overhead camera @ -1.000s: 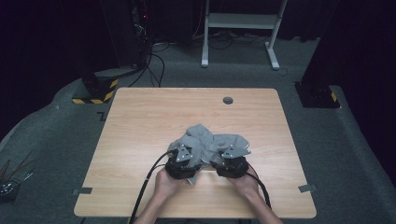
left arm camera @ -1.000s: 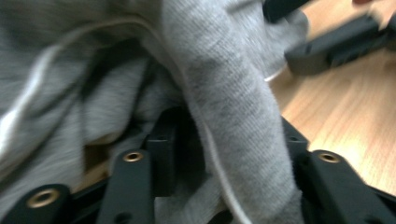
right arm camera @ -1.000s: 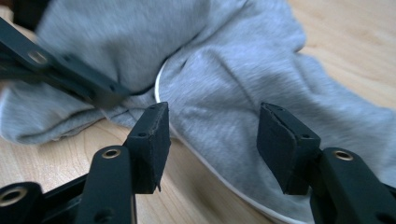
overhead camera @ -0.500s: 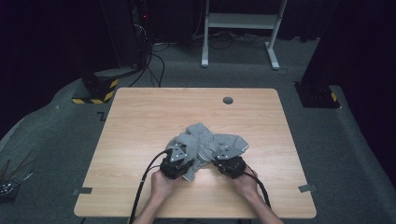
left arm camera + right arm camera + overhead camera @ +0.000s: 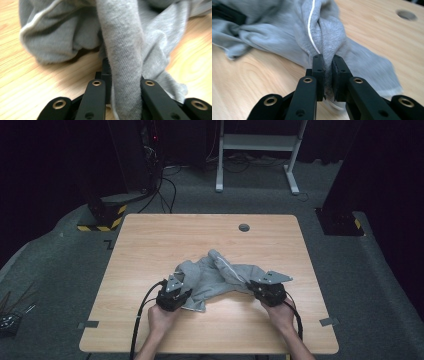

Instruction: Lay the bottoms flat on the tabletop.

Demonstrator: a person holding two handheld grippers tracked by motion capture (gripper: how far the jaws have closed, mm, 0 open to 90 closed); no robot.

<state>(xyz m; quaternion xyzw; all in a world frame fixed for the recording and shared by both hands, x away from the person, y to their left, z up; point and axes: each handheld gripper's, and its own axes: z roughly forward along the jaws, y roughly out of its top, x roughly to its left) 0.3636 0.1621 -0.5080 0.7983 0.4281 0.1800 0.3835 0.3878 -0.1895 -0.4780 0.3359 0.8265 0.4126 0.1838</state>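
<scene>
Near the table's (image 5: 150, 240) front edge, both grippers, left (image 5: 176, 292) and right (image 5: 264, 290), have just closed, pinching the grey garment (image 5: 220, 277); I'd pull apart evenly.

A light wooden rectangular table (image 5: 150, 245) with rounded corners is sitting on a grey carpeted floor (image 5: 370, 270). A small round dark grommet hole (image 5: 244, 227) is lying near the table's far edge, at about one o'clock from its middle. A white metal desk frame (image 5: 260, 150) is standing at twelve o'clock. Black cables (image 5: 162, 190) are trailing across the floor at eleven o'clock, beside a black base with yellow and black hazard stripes (image 5: 102, 217). Another dark base (image 5: 340, 222) is standing at two o'clock.
</scene>
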